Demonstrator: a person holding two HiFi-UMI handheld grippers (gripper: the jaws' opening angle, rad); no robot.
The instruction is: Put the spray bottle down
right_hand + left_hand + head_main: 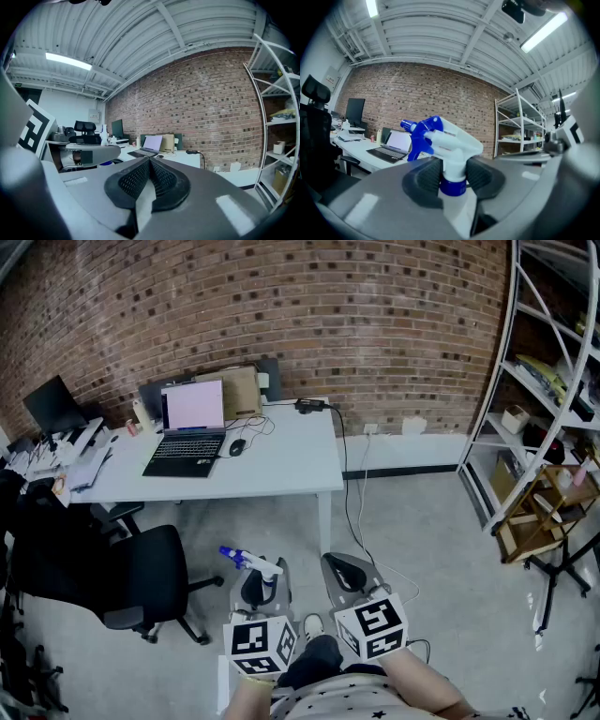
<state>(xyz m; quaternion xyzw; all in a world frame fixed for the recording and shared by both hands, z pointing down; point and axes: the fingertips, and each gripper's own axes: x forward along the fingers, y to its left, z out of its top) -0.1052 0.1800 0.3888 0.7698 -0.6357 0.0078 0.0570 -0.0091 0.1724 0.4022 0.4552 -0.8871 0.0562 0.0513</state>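
A spray bottle [251, 563] with a white head, blue trigger and blue nozzle is held upright above the floor. My left gripper [258, 589] is shut on its neck; in the left gripper view the black pads [427, 180] press the white collar just above the blue ring of the spray bottle [445, 147]. The bottle's body below the jaws is hidden. My right gripper [349, 574] hovers beside it to the right, and its ribbed pads [140, 180] meet with nothing between them. Both point toward the white desk [281, 470].
On the desk stand an open laptop [187, 427], a mouse [236, 447] and a cardboard box [236, 390]. A black office chair [141, 577] is at the left. White shelving [539, 390] lines the right wall, with a wooden stand [544, 512] below. A cable [352, 493] trails over the grey floor.
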